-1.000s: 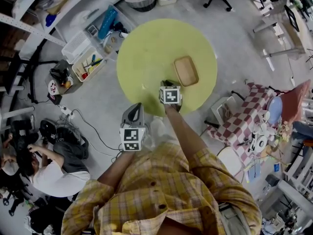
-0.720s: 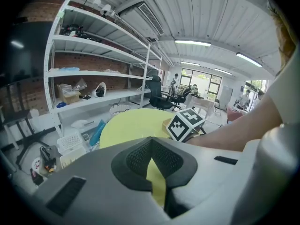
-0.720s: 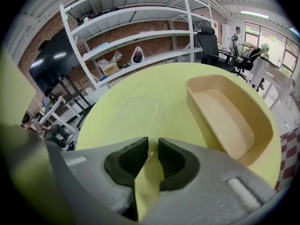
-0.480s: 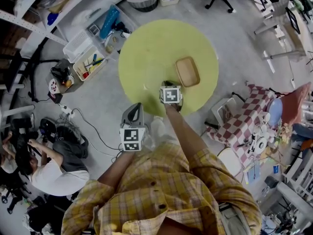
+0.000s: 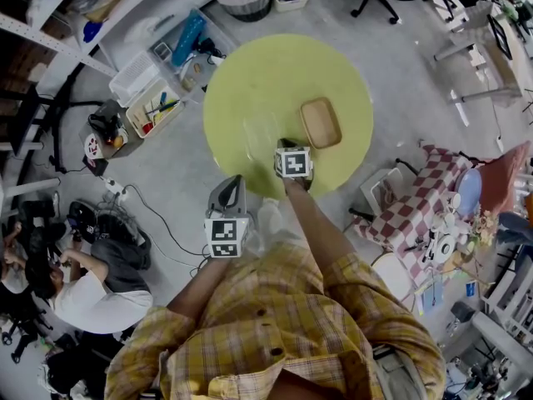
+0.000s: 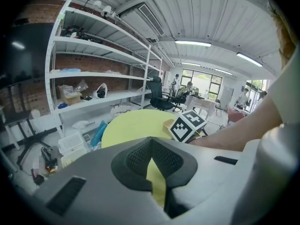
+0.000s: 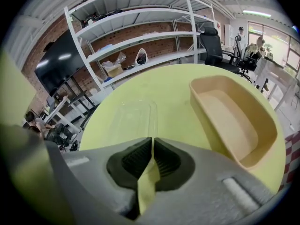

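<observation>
My right gripper (image 5: 288, 145) hangs over the near edge of the round yellow table (image 5: 266, 73). In the right gripper view its two dark pads are pressed together with only a hairline seam between them, and nothing is caught there. Straight ahead of it, flat on the tabletop, lies a clear plastic container (image 7: 133, 118). It is shallow, see-through and hard to pick out against the yellow, and I cannot tell whether it has anything in it. Just to the right of that container sits a tan tray (image 7: 232, 121), oblong with raised walls and bare inside. The two are near each other but not touching. My left gripper (image 5: 227, 188) is off the table altogether, held over the grey floor (image 5: 166, 173) just beyond the table's near edge and well apart from both the container and the tray. Its pads meet at the tips too, with nothing between them, and its view looks across the tabletop at the marker cube of the right gripper. Past the table, white shelves (image 7: 140, 36) stand against a brick wall, with white bins (image 5: 148, 98) of tools on the floor at their foot. A person (image 5: 79, 294) sits on the floor off to my left.
</observation>
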`<state>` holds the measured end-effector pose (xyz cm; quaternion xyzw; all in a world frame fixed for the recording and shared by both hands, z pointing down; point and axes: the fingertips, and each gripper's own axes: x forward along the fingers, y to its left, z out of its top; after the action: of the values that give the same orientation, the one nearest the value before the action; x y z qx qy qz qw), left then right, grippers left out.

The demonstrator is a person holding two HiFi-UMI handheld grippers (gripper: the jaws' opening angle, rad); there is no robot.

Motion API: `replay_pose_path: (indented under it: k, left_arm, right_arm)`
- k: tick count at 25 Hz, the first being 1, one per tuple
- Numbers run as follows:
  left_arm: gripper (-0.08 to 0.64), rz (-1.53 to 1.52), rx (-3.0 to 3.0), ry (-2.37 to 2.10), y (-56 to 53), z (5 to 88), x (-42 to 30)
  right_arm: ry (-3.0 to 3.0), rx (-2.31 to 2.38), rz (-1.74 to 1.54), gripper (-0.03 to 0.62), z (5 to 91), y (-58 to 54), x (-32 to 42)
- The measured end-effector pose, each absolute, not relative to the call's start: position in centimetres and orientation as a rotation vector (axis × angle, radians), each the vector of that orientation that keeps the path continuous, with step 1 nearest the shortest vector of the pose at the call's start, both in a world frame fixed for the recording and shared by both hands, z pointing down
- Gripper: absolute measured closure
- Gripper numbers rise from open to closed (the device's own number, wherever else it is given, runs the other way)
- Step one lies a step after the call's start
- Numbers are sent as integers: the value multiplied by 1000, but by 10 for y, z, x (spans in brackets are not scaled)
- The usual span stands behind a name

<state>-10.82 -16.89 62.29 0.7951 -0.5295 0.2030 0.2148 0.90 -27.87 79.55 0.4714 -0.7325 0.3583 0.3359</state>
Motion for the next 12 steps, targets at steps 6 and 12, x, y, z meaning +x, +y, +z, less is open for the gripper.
replay_pose_path:
  k: [6,12]
  left_arm:
    - [557,565,2213,-1460,-169,621,-105]
    - [557,561,2228,-1459,-170,619,-106]
  right_arm:
    - [-1945,1233,931,581,787,-281,8]
    - [-1946,1244,958,581,784,-277,9]
